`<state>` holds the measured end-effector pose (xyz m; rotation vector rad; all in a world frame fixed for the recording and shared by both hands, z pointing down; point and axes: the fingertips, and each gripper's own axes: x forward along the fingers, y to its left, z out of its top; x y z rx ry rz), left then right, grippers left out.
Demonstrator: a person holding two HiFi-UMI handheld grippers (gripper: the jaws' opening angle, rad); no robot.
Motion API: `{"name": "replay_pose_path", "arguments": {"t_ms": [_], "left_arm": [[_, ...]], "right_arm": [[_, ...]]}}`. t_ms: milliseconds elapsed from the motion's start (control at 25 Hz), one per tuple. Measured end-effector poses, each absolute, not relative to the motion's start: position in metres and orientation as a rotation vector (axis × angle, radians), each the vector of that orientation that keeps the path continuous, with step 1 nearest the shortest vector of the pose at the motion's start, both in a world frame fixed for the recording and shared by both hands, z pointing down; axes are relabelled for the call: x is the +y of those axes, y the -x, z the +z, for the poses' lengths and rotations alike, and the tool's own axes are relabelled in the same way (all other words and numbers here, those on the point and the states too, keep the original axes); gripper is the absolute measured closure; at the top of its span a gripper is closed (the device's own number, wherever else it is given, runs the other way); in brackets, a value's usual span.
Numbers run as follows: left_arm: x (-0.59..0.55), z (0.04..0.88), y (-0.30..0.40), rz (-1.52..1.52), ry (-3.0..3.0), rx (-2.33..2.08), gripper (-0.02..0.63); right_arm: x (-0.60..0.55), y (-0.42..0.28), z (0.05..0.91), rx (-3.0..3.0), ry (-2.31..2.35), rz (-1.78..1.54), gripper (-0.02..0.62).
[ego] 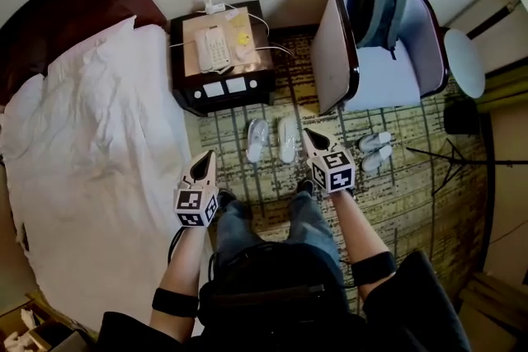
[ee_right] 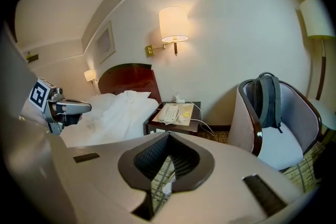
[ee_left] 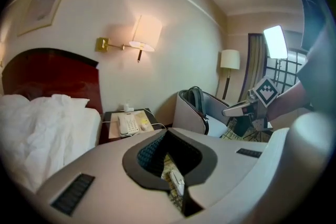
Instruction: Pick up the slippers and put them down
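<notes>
Operator: Condition at this step?
Technician: Left claw (ego: pixel 207 157) and right claw (ego: pixel 308 135): jaws together, empty. The slippers (ego: pixel 286 140) lie on the carpet (ego: pixel 412 194) ahead. Open both claws before lowering, and take one slipper per claw.

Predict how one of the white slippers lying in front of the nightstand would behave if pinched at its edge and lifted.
The white slippers look thin and flat, like hotel disposables, so one would probably be light and sag rather than stay stiff. Lying flat on the patterned carpet, it should not roll or tip.
</notes>
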<state>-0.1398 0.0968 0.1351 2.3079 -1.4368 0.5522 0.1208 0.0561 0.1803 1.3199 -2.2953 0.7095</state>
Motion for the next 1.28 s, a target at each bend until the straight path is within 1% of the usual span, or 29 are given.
{"name": "replay_pose_path", "arguments": {"t_ms": [400,760,1280], "left_arm": [[0.116,0.105,0.137,0.527,-2.353,-1.465,0.606],[0.109,0.103,0.139,0.504,-2.339,-1.497,0.606],[0.091,0.109,0.122,0.564,-2.372,-1.439,0.606]], "right_arm": [[0.076,-0.136,0.159,-2.283,-1.369,0.702,0.594],[0.079,-0.141,0.165,-2.265,-1.372,0.722,0.594],[0.071,-0.140,0.171,-2.259,-1.360,0.728,0.594]]}}
